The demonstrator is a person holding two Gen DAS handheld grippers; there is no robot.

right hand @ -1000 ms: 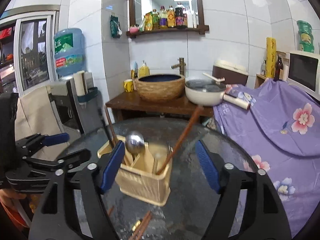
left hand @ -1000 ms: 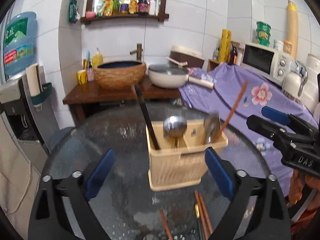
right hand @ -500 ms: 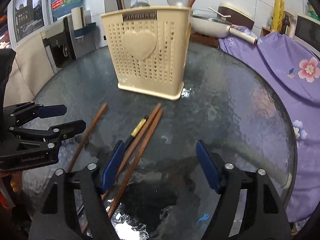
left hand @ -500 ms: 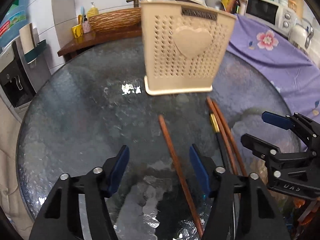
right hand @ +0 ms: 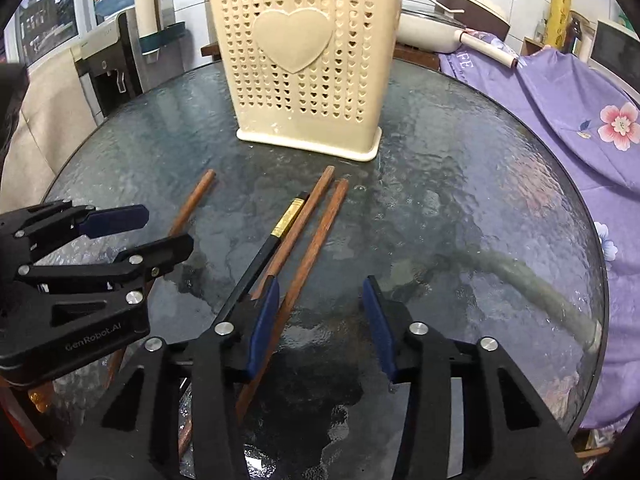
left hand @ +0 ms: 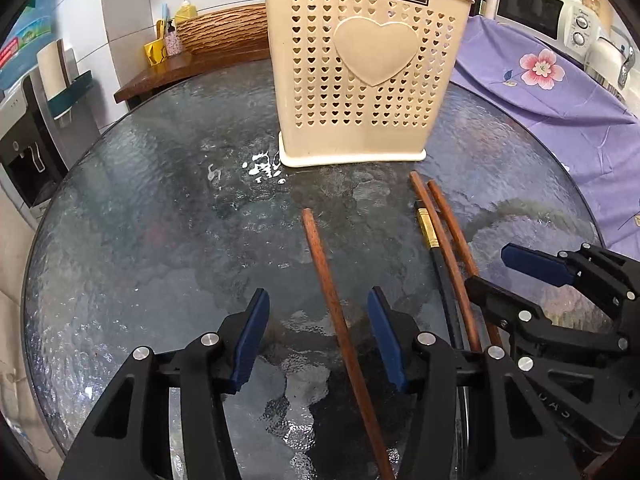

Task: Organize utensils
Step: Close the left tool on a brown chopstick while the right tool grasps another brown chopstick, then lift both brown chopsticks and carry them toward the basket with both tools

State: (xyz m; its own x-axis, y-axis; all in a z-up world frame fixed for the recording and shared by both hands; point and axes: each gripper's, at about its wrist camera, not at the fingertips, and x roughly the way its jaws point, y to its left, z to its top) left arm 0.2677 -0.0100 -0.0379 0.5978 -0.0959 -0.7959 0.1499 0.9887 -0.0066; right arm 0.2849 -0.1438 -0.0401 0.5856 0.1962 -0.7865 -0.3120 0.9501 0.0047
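Observation:
A cream perforated utensil holder (left hand: pixel 360 72) (right hand: pixel 304 64) stands on the round glass table (left hand: pixel 140 220), with utensils sticking out of its top. Before it lie a lone brown chopstick (left hand: pixel 324 272) (right hand: pixel 194 200), two more brown chopsticks (left hand: pixel 440 220) (right hand: pixel 316 240) and a black chopstick with a gold band (left hand: pixel 427 228) (right hand: pixel 286 220). My left gripper (left hand: pixel 318 336) (right hand: pixel 140 234) straddles the lone chopstick, jaws closing, pads clear of it. My right gripper (right hand: pixel 320 320) (left hand: pixel 516 276) is closing too, with the rightmost brown chopstick just inside its left finger (right hand: pixel 264 320).
A purple flowered cloth (right hand: pixel 560 100) covers furniture to the right, with a microwave (left hand: pixel 536 12) behind it. A wooden side table with a woven basin (left hand: pixel 224 32) and a pan (right hand: pixel 432 32) stands behind. A water dispenser (right hand: pixel 112 60) is at the left.
Both grippers have come down from above the holder to just over the table. Their jaws have narrowed around the chopsticks. The chopsticks and holder have not moved.

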